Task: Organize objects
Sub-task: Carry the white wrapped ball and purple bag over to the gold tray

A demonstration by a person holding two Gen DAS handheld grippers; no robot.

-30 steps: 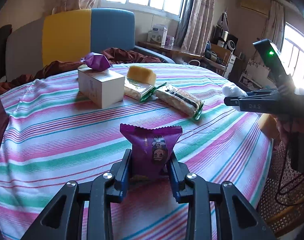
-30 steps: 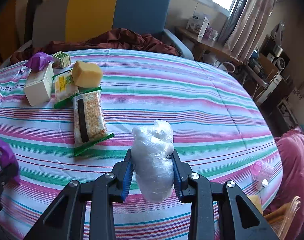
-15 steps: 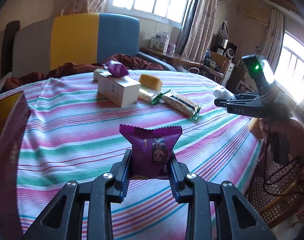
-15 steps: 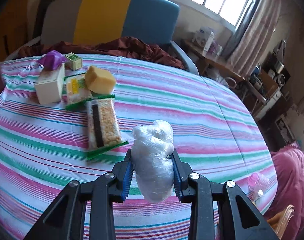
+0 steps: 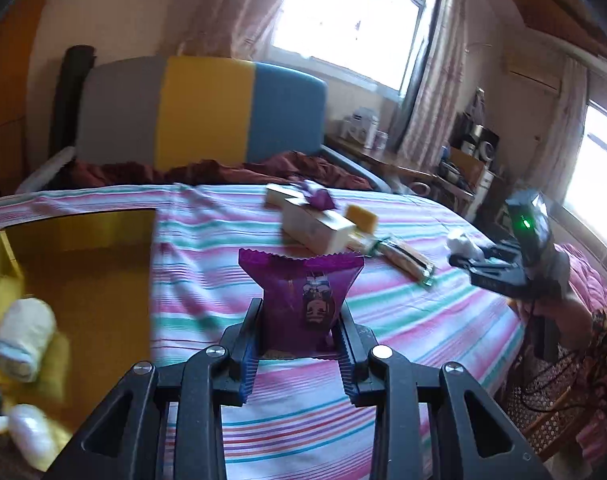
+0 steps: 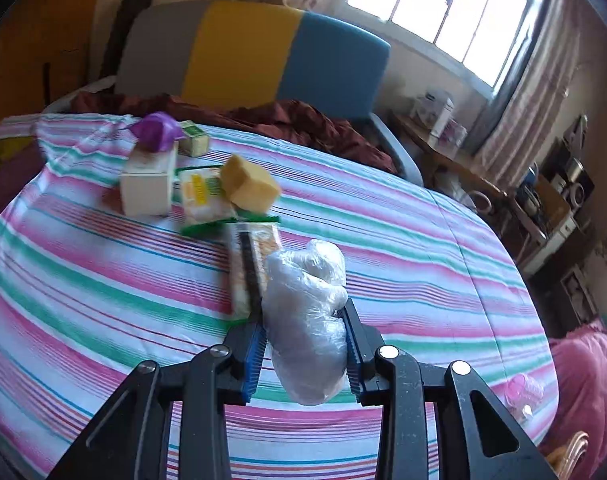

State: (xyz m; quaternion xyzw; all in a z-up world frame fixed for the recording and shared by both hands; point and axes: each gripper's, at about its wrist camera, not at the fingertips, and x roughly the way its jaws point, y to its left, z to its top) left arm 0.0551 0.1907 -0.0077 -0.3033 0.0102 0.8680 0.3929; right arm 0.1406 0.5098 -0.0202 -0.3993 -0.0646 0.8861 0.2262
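Yellow box (image 5: pixel 79 264) sits at the desk's (image 5: pixel 443 312) left edge, open on top, with 2 white wrapped rolls (image 5: pixel 23 336) already inside; it looks like the collecting bin. Right of the box, the left claw (image 5: pixel 299 344) is clamped on a purple packet (image 5: pixel 303 292), held upright above the striped cloth, probably bound for the box. Farther right of the box lie a white carton (image 5: pixel 315 228), a yellow block (image 5: pixel 361 218) and a cracker pack (image 5: pixel 403 256), not yet gathered. Farthest from the box, the right claw (image 6: pixel 303 344) is clamped on a clear-wrapped bundle (image 6: pixel 307 320), lifted clear of the desk, likely awaiting its turn.
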